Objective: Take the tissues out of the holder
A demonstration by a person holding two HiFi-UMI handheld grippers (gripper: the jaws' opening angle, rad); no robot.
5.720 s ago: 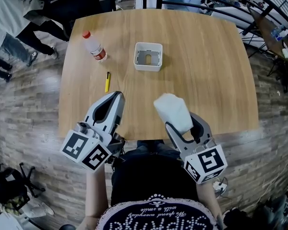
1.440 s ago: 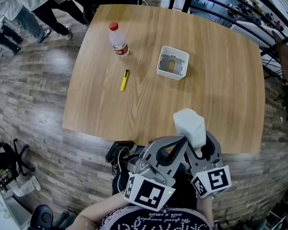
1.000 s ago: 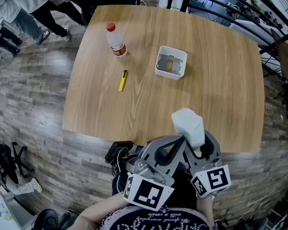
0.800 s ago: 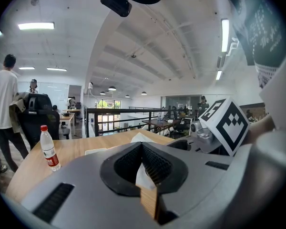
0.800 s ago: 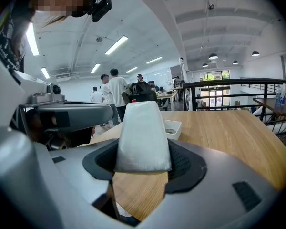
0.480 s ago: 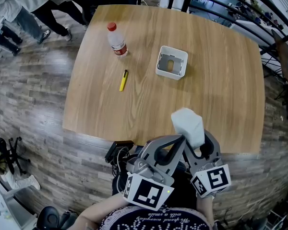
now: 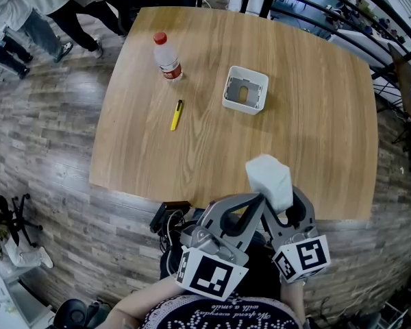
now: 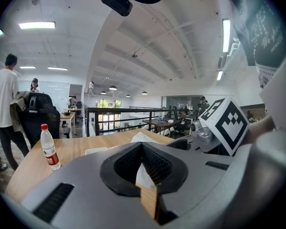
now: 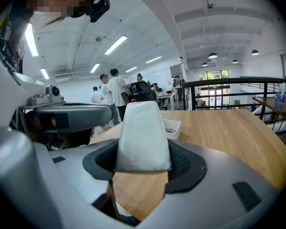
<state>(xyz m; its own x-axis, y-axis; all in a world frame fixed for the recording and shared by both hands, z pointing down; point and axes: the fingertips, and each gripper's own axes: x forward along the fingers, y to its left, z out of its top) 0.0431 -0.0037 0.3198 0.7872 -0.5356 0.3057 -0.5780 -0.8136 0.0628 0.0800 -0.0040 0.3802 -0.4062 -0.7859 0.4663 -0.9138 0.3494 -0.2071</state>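
Tissue pack [image 7: 268, 178]: clamped between the jaws of my right tool [image 7: 279, 199], sticking out past their tips, over the near edge of the surface [image 7: 192, 149].
Holder [image 7: 245, 90]: white, far across the surface, well apart from the pack.
Left tool [image 7: 259, 201]: jaws closed together, tip just beside the pack.
Change: nothing has shifted over the last second. Several seconds back my left tool sat well apart on the left; now it angles across to the right tool.
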